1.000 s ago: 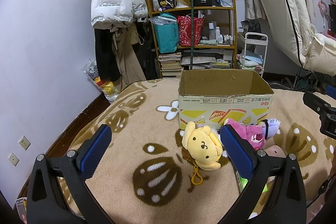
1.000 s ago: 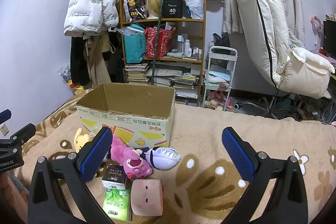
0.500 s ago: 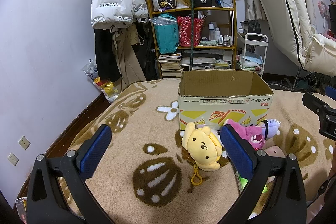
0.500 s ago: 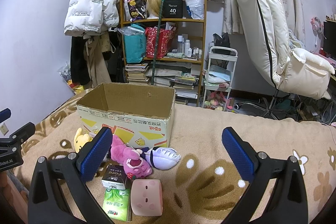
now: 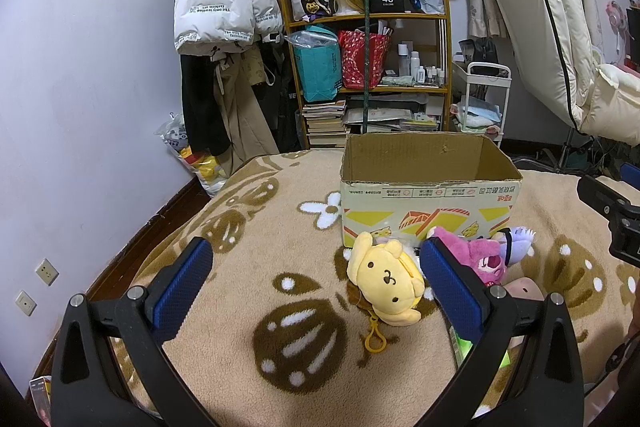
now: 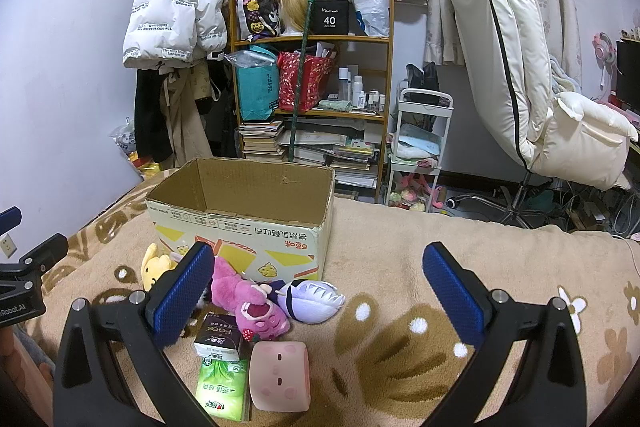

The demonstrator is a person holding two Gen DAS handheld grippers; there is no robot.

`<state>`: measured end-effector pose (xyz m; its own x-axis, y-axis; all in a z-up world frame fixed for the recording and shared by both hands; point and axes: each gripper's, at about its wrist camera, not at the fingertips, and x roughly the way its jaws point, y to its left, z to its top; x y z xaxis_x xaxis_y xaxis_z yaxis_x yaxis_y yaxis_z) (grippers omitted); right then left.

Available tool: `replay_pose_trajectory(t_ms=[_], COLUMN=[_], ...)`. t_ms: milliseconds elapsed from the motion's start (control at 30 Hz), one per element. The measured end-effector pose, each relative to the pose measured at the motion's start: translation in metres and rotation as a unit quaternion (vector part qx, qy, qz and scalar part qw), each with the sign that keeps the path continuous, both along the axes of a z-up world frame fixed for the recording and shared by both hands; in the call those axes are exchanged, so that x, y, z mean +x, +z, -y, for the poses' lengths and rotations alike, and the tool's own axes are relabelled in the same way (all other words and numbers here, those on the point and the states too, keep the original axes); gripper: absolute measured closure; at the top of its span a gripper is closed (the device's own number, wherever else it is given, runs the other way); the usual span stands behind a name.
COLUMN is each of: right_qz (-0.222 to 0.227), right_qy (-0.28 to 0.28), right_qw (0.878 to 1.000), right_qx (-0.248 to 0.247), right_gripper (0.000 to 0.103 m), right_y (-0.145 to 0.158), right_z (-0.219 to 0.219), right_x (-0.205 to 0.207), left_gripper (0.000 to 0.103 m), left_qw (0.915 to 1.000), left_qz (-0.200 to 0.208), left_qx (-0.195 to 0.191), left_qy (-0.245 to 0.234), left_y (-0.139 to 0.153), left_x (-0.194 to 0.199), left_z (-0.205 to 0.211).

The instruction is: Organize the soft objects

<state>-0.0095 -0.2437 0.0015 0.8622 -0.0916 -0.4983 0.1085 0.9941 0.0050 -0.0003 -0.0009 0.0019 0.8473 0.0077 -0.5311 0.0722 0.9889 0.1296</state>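
The left gripper (image 5: 316,285) has its fingers spread and grasps nothing; the yellow plush (image 5: 385,281) lies between them, toward 2 o'clock. The right gripper (image 6: 318,289) is likewise released, with the pink plush (image 6: 250,303) at 9 o'clock before the cardboard box (image 6: 248,235).

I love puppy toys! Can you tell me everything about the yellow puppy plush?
The yellow puppy plush looks soft and fuzzy, with floppy ears, two dot eyes and a tiny mouth. A yellow plastic clip hangs from it. It lies face up on the brown patterned blanket, just in front of the cardboard box, next to the pink plush. Neither gripper touches it.
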Motion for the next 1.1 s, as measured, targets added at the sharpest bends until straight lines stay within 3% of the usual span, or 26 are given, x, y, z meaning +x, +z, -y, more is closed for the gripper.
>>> replay_pose_trajectory(t_ms=[333,867,1100], right_qz=[-0.011,-0.105,-0.168], right_qy=[0.007,0.045,0.046], right_qw=[1.000,0.993,0.983], right_qx=[0.002,0.023,0.054], right_gripper=[0.000,0.000,0.000], right_y=[-0.002,-0.025,-0.045], right_z=[0.000,-0.008,-0.003], right_x=[0.001,0.024,0.038], left_gripper=[0.001,0.001,0.001], left_qw=[0.9996,0.9917,0.9855], left_qz=[-0.024,-0.112,-0.152], left_qx=[0.011,0.036,0.035], left_qy=[-0.006,-0.053,-0.068], left_y=[-0.008,-0.037,-0.056], left_x=[0.006,0.022,0.031], left_z=[-0.007,0.038,0.052])
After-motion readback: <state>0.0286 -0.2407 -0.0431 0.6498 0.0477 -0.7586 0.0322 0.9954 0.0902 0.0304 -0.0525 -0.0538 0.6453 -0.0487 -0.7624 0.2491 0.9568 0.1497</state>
